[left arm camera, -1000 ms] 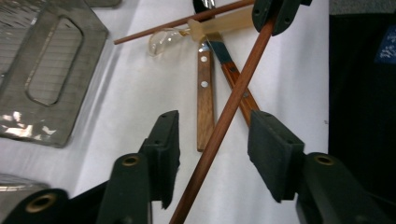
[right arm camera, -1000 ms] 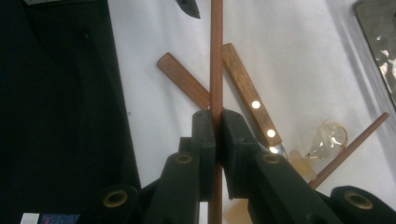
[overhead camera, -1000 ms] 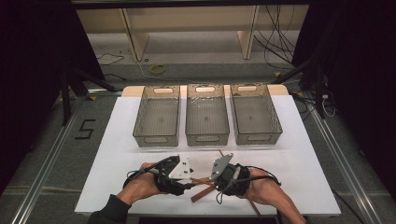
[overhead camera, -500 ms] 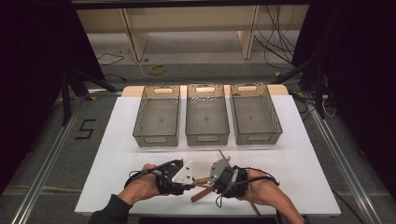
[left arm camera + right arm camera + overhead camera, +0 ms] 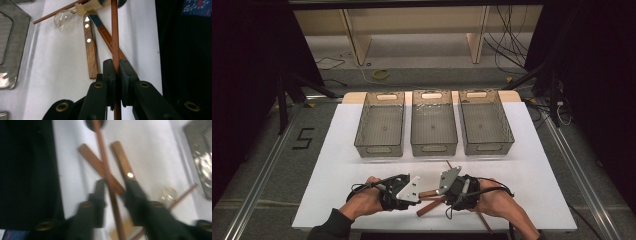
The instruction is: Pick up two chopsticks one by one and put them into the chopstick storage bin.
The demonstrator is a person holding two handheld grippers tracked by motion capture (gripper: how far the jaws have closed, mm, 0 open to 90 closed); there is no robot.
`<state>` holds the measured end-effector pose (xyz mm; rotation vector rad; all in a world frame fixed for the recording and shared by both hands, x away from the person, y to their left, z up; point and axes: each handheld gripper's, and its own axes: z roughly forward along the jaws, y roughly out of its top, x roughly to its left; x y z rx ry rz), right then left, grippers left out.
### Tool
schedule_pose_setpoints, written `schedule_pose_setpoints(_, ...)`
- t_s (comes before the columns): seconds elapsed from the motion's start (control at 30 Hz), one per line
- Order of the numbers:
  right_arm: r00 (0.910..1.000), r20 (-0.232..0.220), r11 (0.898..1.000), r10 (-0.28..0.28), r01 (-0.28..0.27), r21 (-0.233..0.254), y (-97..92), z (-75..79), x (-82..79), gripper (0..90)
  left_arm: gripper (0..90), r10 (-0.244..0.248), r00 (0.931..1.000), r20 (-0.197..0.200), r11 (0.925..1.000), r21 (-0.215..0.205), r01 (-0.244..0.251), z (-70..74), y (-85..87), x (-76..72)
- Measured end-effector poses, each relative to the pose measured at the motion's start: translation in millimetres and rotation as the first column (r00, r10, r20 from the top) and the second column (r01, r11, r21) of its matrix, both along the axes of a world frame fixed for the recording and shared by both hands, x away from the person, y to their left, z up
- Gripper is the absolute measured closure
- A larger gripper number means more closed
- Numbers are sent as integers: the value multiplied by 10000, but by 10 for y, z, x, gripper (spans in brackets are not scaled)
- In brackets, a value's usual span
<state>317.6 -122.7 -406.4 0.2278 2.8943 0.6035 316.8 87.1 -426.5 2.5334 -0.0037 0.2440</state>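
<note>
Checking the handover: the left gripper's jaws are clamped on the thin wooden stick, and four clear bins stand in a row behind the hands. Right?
Not quite: there are three clear bins in the row, as the high view shows. The left gripper does have its jaws clamped on the thin wooden stick, seen in the left gripper view.

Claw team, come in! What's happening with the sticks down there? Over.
Left claw shut on thin wooden stick. Right claw just opening, astride that stick, pads off. Wooden-handled utensils crossed beneath. Three bins beyond.
</note>
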Motion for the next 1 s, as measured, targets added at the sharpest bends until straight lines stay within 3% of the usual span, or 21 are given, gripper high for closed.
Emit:
schedule_pose_setpoints(0.07, 9991, -58, 9991, -422, 422, 19, -33, 29, 35, 527, 841, 163, 9998, 71, 9998, -70, -163, 18, 32, 16)
schedule_pose_setpoints(0.1, 9962, -164, 9955, -856, 862, 389, -79, 80, 58, 458, 841, 291, 9995, 74, 9995, -91, -290, 24, 51, 28)
schedule_pose_setpoints(0.17, 9943, -224, 9924, -1046, 1058, 631, -107, 104, 69, 433, 841, 583, 9982, 121, 9981, -201, -580, 43, 99, 67)
schedule_pose_setpoints(0.23, 9874, -285, 9816, -1555, 1577, 1075, -165, 145, 85, 391, 841, 955, 9954, 112, 9951, -274, -952, 52, 137, 92)
schedule_pose_setpoints(0.27, 9772, -321, 9642, -2098, 2123, 1587, -228, 164, 102, 371, 841, 1203, 9927, 56, 9922, -339, -1200, 56, 153, 111)
schedule_pose_setpoints(0.33, 9631, -163, 9422, -2687, 2663, 2033, -291, 166, 106, 363, 841, 1761, 9844, 72, 9834, -454, -1756, 60, 189, 158)
schedule_pose_setpoints(0.37, 9631, -163, 9422, -2687, 2663, 2033, -291, 166, 106, 363, 841, 2007, 9797, 1, 9784, -515, -2004, 61, 213, 184)
schedule_pose_setpoints(0.4, 9448, -195, 9179, -3270, 3225, 2311, -350, 148, 113, 357, 841, 2177, 9760, -26, 9744, -562, -2175, 62, 235, 206)
schedule_pose_setpoints(0.43, 9448, -195, 9179, -3270, 3225, 2311, -350, 148, 113, 357, 841, 2401, 9707, -63, 9687, -632, -2400, 64, 257, 222)
schedule_pose_setpoints(0.57, 9090, -528, 8683, -4135, 4111, 2777, -489, 84, 138, 338, 841, 3166, 9482, -261, 9433, -962, -3176, 88, 333, 285)
schedule_pose_setpoints(0.6, 8906, -824, 8441, -4473, 4508, 2904, -558, 36, 144, 327, 841, 3391, 9402, -310, 9343, -1056, -3405, 95, 354, 301)
schedule_pose_setpoints(0.63, 8906, -824, 8441, -4473, 4508, 2904, -558, 36, 144, 327, 841, 3593, 9327, -325, 9250, -1200, -3605, 99, 377, 321)
schedule_pose_setpoints(0.67, 8767, -936, 8251, -4718, 4764, 3038, -620, -17, 138, 306, 840, 3806, 9237, -446, 9136, -1366, -3830, 104, 406, 346)
schedule_pose_setpoints(0.7, 8767, -936, 8251, -4718, 4764, 3038, -620, -17, 138, 306, 840, 3975, 9161, -536, 9047, -1437, -4010, 107, 436, 372)
schedule_pose_setpoints(0.73, 8630, -838, 8060, -4982, 4965, 3223, -674, -63, 119, 308, 841, 4123, 9094, -549, 8974, -1477, -4158, 109, 462, 388)
schedule_pose_setpoints(0.77, 8630, -838, 8060, -4982, 4965, 3223, -674, -63, 119, 308, 841, 4269, 9024, -580, 8891, -1550, -4306, 115, 487, 403)
schedule_pose_setpoints(0.93, 8443, -1146, 7877, -5235, 5309, 3126, -754, -165, 99, 278, 841, 4785, 8734, -912, 8511, -1967, -4868, 180, 609, 490)
schedule_pose_setpoints(1.0, 8361, -1136, 7798, -5367, 5429, 3117, -777, -199, 86, 271, 841, 5037, 8583, -981, 8317, -2135, -5125, 208, 670, 542)
